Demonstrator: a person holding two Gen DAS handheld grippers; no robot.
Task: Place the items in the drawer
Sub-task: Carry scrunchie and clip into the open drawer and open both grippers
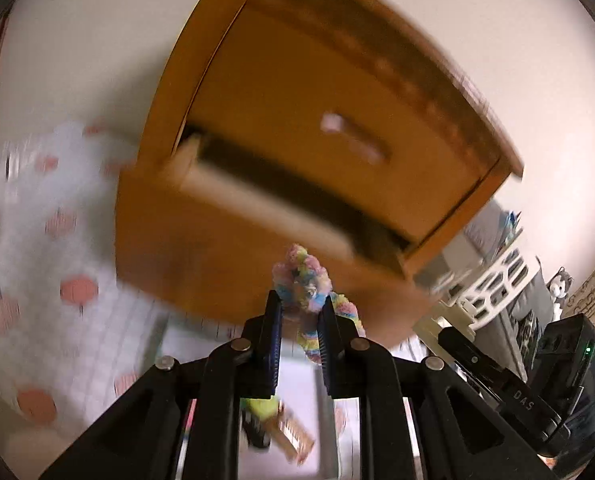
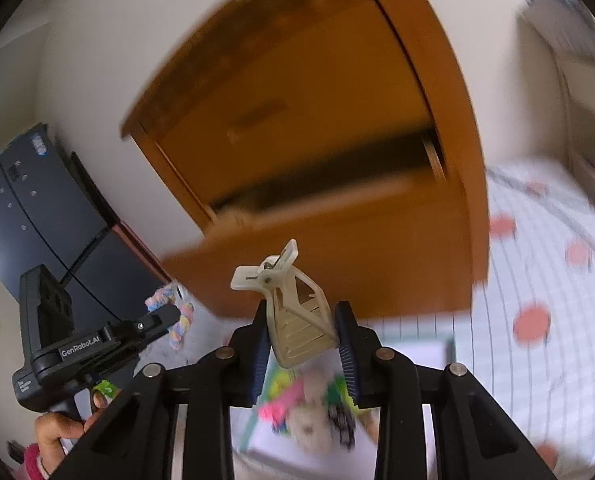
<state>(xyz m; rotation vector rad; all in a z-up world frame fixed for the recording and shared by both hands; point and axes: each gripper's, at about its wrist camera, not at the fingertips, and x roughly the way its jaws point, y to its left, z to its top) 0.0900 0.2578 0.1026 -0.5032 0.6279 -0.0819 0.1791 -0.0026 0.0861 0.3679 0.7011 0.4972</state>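
Note:
An orange wooden cabinet has its drawer pulled out, its dark inside showing; the drawer also fills the right wrist view, blurred. My left gripper is shut on a fluffy pastel rainbow scrunchie, held just below the drawer front. My right gripper is shut on a cream plastic clothes peg, below the drawer front. The left gripper with its scrunchie appears at the lower left of the right wrist view, with a hand on its handle.
A white cloth with pink dots lies left of the cabinet and reappears at right. Several small items lie on a white tray below. A white slatted basket and a dark box flank the cabinet.

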